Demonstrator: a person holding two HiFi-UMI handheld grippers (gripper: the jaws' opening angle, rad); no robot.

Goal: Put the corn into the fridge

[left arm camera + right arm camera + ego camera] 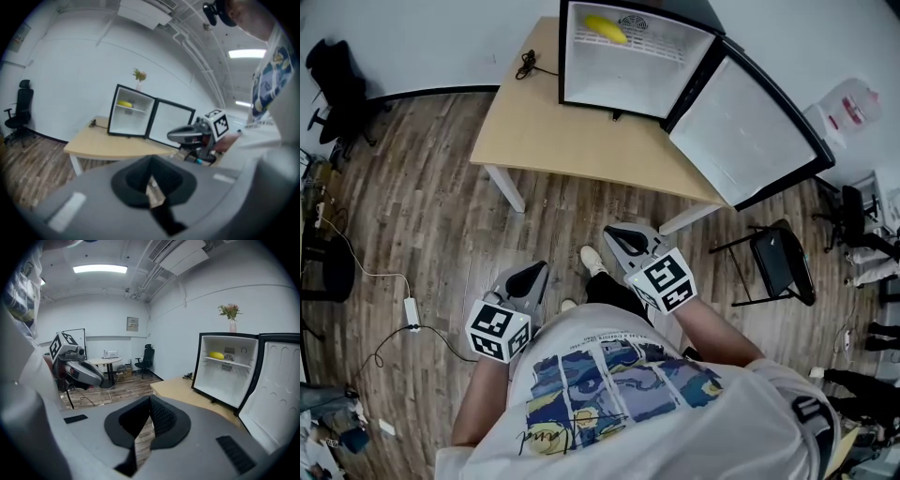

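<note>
Lying on the upper shelf of the open black-and-white mini fridge (628, 75), top centre, the yellow corn cob (606, 28) looks light, stiff, bumpy — grip across its middle. The left hand-held gripper (528, 278) and right hand-held gripper (620, 240) are closed, empty.

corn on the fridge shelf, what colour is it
Yellow. The corn lies inside the open fridge, and it shows best in the head view.

In front of me the fridge (628, 82) is wide open, its door (750, 127) swung out to my right. The surface (572, 141) before it is free. Inside, only corn (606, 28) lies on the top shelf (654, 45), with room below.
</note>
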